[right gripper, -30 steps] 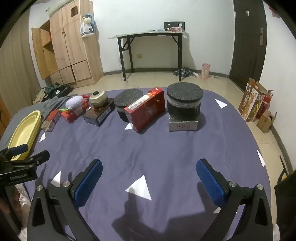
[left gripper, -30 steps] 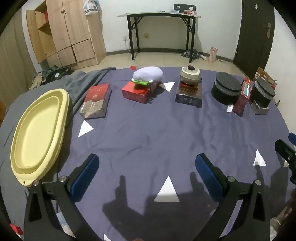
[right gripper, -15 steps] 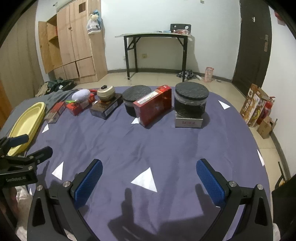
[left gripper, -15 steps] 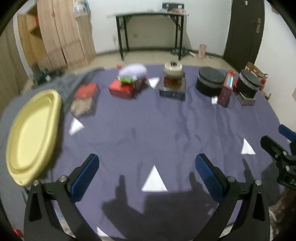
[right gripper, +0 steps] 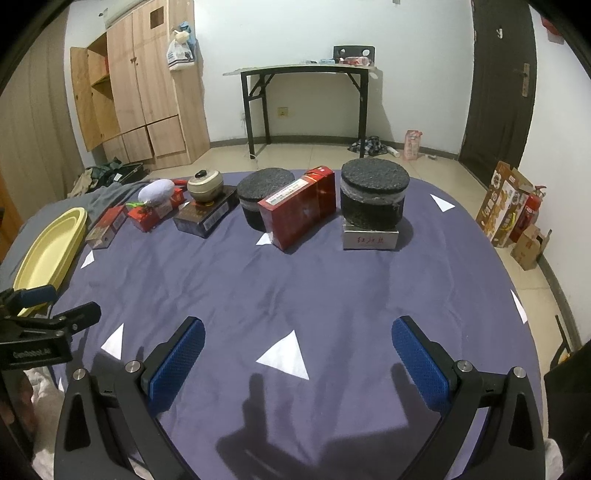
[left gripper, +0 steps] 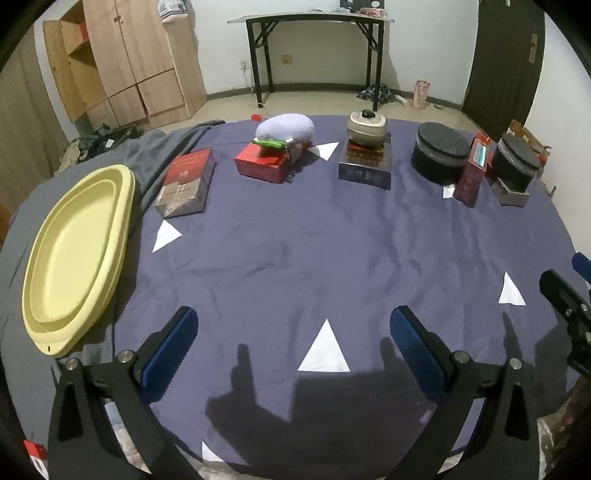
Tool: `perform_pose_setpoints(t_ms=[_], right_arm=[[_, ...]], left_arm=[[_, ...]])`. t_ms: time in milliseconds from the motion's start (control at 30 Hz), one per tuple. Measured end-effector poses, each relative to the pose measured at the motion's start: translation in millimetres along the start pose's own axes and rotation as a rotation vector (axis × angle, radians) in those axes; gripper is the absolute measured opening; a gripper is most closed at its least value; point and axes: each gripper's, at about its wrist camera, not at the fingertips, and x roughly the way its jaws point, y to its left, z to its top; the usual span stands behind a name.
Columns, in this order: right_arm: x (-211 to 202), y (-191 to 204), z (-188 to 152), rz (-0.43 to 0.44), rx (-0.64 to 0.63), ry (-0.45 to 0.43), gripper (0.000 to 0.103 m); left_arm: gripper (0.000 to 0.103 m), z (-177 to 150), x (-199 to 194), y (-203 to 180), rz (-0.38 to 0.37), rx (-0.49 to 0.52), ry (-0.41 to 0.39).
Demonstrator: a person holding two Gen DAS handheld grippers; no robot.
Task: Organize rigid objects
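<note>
White walls [right gripper: 303, 33], beige tiled floor [right gripper: 317, 155]. Wooden wardrobe [right gripper: 147, 99] at left, one door open. Black-legged folding table [right gripper: 306, 70] against back wall, small items on top. Dark door [right gripper: 498, 92] at right. Cardboard boxes [right gripper: 513, 218] on floor near right wall. Clothes heap [right gripper: 369, 144] on floor beside table leg. Light dim, shadows soft.

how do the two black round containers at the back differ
The left black round container sits straight on the purple cloth; the right black round container stands on a small grey box. The left one looks shorter and squatter, the right one taller. The upright red box is close against the left one and clearly apart from the right one. Both are dark cylinders with speckled flat tops.
</note>
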Motion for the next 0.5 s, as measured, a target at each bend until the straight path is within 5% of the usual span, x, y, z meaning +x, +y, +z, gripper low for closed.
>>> perform_pose_setpoints(t_ms=[500], right_arm=[[11.1,4.5,-2.5,-0.004,-0.029,0.031,0.103]], left_arm=[[0.103,1.3,-0.5,-0.1,0.015,-0.001,-0.006]])
